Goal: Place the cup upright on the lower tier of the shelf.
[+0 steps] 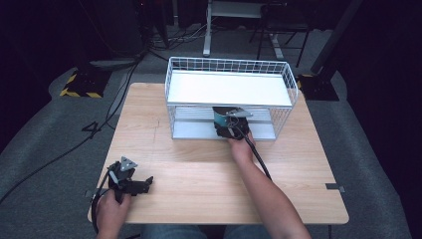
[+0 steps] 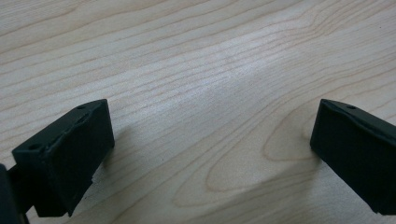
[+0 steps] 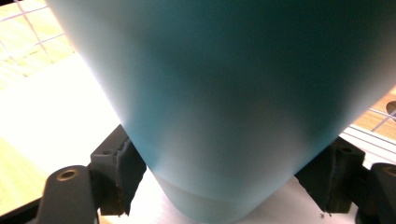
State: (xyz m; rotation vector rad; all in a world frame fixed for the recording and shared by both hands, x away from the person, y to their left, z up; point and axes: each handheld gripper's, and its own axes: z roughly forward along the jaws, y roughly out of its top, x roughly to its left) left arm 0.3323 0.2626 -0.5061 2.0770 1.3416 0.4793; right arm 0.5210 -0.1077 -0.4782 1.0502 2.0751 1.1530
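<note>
A teal cup (image 1: 219, 118) (image 3: 224, 93) is held at the front opening of the lower tier of a white wire rack (image 1: 229, 66). My right gripper (image 1: 225, 124) (image 3: 229, 182) is shut on it, one black jaw pressing each side of the cup's narrow end. In the right gripper view the cup hides most of what lies behind it; the white shelf surface (image 3: 56, 116) and wire mesh show at the edges. My left gripper (image 1: 148, 181) (image 2: 210, 144) lies on the wooden table (image 1: 199, 169) near the front left corner, open, with bare wood between its jaws.
The rack stands at the far middle of the table, with a white top shelf (image 1: 229, 88) and a grey lower shelf (image 1: 194, 128). Cables (image 1: 119, 94) run across the grey floor to the left. Chair and desk legs (image 1: 206, 35) stand beyond the table.
</note>
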